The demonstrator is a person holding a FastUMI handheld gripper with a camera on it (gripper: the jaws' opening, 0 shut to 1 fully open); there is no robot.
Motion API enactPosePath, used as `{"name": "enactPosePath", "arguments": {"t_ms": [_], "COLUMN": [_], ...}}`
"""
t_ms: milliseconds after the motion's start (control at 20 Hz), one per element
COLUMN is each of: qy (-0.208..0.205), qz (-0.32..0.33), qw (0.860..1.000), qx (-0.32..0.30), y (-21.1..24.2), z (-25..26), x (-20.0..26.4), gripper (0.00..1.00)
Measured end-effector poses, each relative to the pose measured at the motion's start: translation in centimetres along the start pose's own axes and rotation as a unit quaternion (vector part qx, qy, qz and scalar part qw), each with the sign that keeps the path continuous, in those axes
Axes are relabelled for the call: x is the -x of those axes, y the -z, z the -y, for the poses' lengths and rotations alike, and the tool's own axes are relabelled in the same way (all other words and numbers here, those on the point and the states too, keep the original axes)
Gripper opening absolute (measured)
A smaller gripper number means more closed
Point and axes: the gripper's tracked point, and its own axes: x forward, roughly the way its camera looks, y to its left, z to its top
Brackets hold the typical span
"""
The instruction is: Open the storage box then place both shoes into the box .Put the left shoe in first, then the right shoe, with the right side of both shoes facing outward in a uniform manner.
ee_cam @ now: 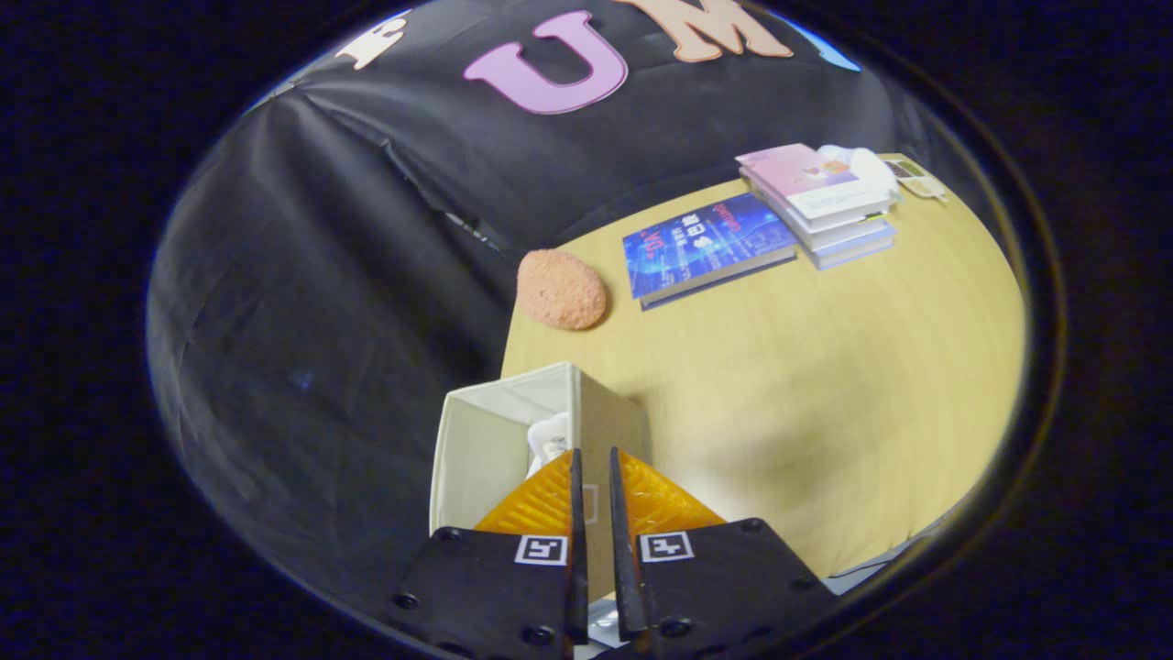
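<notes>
An open cream fabric storage box (476, 440) stands at the wooden table's near left corner, against the black cloth. A white shoe (550, 442) pokes up inside the box, just ahead of my fingertips, while the rest of it lies hidden under the fingers. My gripper (592, 454) hangs over the box's right wall. Its fingers stand close together with only a thin slit between them, pinching a thin part of the shoe.
On the table (779, 385) beyond the box lies a round orange sponge-like lump (561, 290). A blue book (706, 246) lies farther back, beside a stack of books (825, 202) with a white object (857, 160) behind it.
</notes>
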Motion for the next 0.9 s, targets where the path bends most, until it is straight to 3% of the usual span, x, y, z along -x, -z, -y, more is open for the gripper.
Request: {"name": "enactPosePath", "arguments": {"t_ms": [450, 900], "qy": [0.076, 0.114], "qz": [0.105, 0.133], "qw": [0.992, 0.984], "qx": [-0.005, -0.016], "y": [-6.4, -12.0], "z": [13.6, 29.5], "x": [7.7, 16.0], "gripper": [0.15, 0.15]}}
